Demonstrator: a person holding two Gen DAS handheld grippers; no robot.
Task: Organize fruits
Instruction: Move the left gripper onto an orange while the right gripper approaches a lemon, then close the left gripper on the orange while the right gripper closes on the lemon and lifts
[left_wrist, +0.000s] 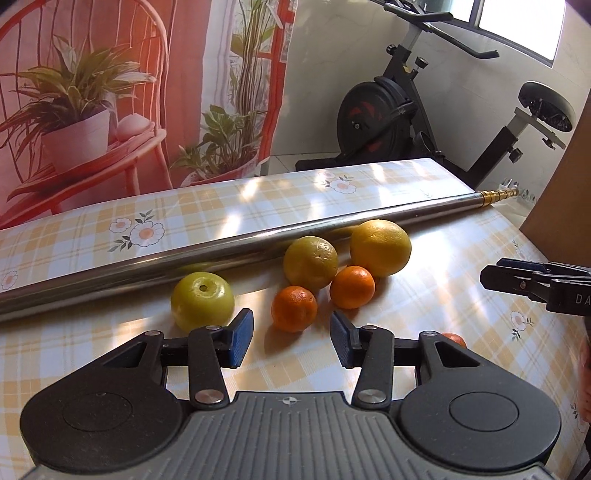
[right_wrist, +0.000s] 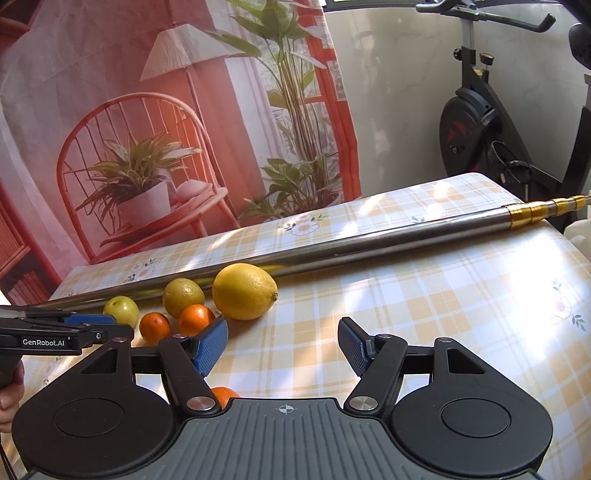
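Note:
Five fruits lie in a cluster on the plaid tablecloth (left_wrist: 454, 236), against a steel pole (left_wrist: 221, 248). They are a green round fruit (left_wrist: 202, 301), two small oranges (left_wrist: 294, 308) (left_wrist: 352, 287), a yellow-green citrus (left_wrist: 310, 262) and a big lemon (left_wrist: 380, 247). My left gripper (left_wrist: 291, 339) stands open just short of the nearer small orange, nothing between its fingers. A third small orange (left_wrist: 453, 339) peeks out behind its right linkage. My right gripper (right_wrist: 283, 345) is open and empty, with the lemon (right_wrist: 244, 291) ahead to its left and that third orange (right_wrist: 223, 395) under its body.
The pole (right_wrist: 369, 251) crosses the table diagonally behind the fruit, its gold end past the right edge. An exercise bike (right_wrist: 480, 129) stands beyond the table, and a printed curtain (right_wrist: 147, 147) hangs behind. A brown board (left_wrist: 561, 192) rises at the right. A hand (right_wrist: 9, 398) holds the left gripper (right_wrist: 110, 325).

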